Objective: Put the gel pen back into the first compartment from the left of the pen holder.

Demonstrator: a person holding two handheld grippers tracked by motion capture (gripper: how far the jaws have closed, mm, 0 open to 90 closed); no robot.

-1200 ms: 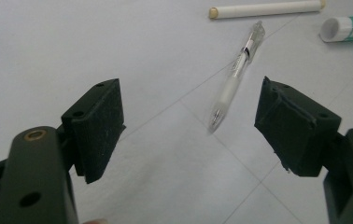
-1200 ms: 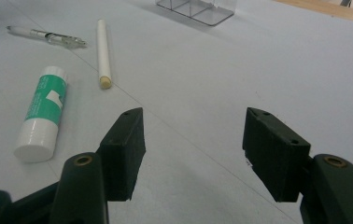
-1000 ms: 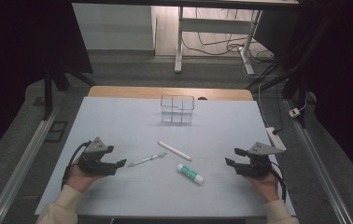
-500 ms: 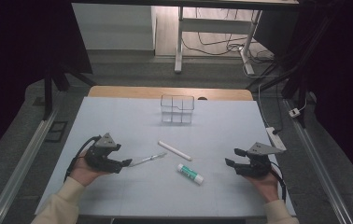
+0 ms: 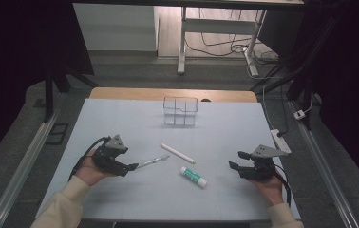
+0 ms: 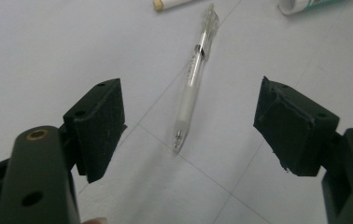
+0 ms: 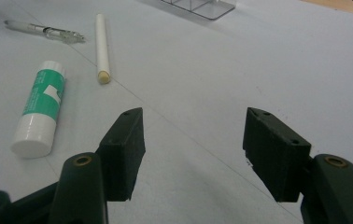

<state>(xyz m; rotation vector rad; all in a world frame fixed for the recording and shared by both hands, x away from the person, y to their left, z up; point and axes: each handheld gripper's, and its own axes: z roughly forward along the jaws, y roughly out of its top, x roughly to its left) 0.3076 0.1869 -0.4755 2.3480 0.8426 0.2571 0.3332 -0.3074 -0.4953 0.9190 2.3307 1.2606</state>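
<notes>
A clear pen (image 5: pixel 152 162) (image 6: pixel 193 79) (image 7: pixel 44 31) lies on the pale table, its tip toward my left gripper (image 5: pixel 129 167) (image 6: pixel 188 121). That gripper is open, jaws wide, just short of the pen's tip. A white stick (image 5: pixel 177 153) (image 7: pixel 102 44) lies beyond the pen, its end at the top of the left gripper view (image 6: pixel 170 3). A green-and-white glue stick (image 5: pixel 193 176) (image 7: pixel 39 109) rests between the two hands. My right gripper (image 5: pixel 237 160) (image 7: pixel 191 144) is open over bare table, right of the glue stick, nothing between its jaws.
A clear plastic divided box (image 5: pixel 180 111) (image 7: pixel 200 6) stands at the back centre of the table (image 5: pixel 225 133). A white power strip (image 5: pixel 280 138) lies at the table's right edge. Chair legs and cables fill the floor beyond.
My left gripper has moved right and slightly up toward the pen's tip. The right gripper and the objects have stayed put.
</notes>
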